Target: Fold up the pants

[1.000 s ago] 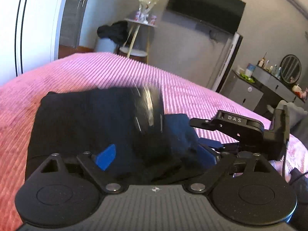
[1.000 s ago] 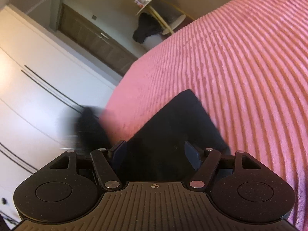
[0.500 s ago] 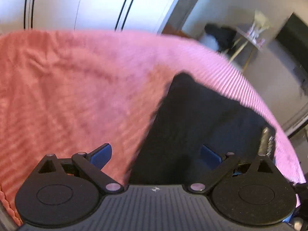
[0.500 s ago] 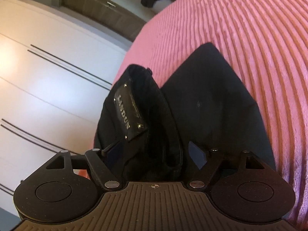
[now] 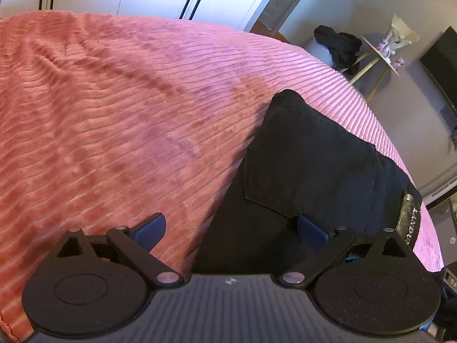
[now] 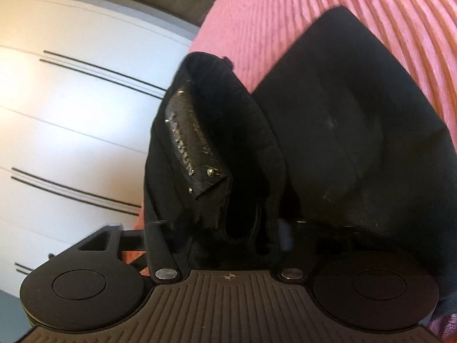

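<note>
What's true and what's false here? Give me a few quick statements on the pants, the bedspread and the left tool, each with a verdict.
1. The pants are black. True.
2. The bedspread is blue. False: it is pink and ribbed.
3. The left tool is clamped shut on the cloth. False: its jaws stand wide open, one pad over the bedspread, the other over the pants.
4. A brand patch with rivets shows at the waistband. True.

Even indoor light; the pink bed (image 5: 128,120) is sharp. Glare whitens the wardrobe (image 6: 57,108) at left. Black pants (image 6: 357,143) lose detail and blur slightly. Fisheye bending curves the edges.
</note>
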`<control>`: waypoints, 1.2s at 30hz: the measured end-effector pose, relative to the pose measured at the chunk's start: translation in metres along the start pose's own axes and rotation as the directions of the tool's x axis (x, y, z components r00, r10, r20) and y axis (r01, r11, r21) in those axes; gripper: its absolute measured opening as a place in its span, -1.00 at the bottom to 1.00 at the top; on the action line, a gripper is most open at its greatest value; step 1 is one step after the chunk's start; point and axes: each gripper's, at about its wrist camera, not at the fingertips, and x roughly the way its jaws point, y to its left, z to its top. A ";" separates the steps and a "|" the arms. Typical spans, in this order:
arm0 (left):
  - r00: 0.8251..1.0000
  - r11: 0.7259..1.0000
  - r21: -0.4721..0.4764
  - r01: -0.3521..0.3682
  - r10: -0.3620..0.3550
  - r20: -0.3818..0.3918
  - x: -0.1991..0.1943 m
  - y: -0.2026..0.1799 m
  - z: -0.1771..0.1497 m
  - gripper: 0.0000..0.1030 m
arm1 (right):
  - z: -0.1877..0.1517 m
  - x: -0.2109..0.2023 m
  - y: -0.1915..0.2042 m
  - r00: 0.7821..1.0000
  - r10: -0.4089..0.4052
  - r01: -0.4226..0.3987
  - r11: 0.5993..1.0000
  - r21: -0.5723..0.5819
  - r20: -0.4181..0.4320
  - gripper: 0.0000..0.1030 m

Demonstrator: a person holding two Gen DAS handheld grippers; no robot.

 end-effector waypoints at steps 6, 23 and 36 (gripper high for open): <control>1.000 1.000 -0.005 0.022 -0.022 0.012 0.008 -0.001 0.000 0.92 | -0.001 0.015 0.008 0.999 0.006 -0.007 0.999 -0.033 -0.034 0.31; 0.995 0.999 -0.027 -0.036 0.039 0.090 -0.007 0.009 0.001 0.92 | -0.036 -0.021 0.116 0.979 0.006 0.050 0.962 -0.270 0.203 -0.39; 0.998 1.000 0.022 -0.022 0.020 0.065 -0.009 0.003 -0.002 0.92 | -0.031 -0.106 0.075 0.925 -0.099 0.177 0.967 -0.184 0.367 -0.39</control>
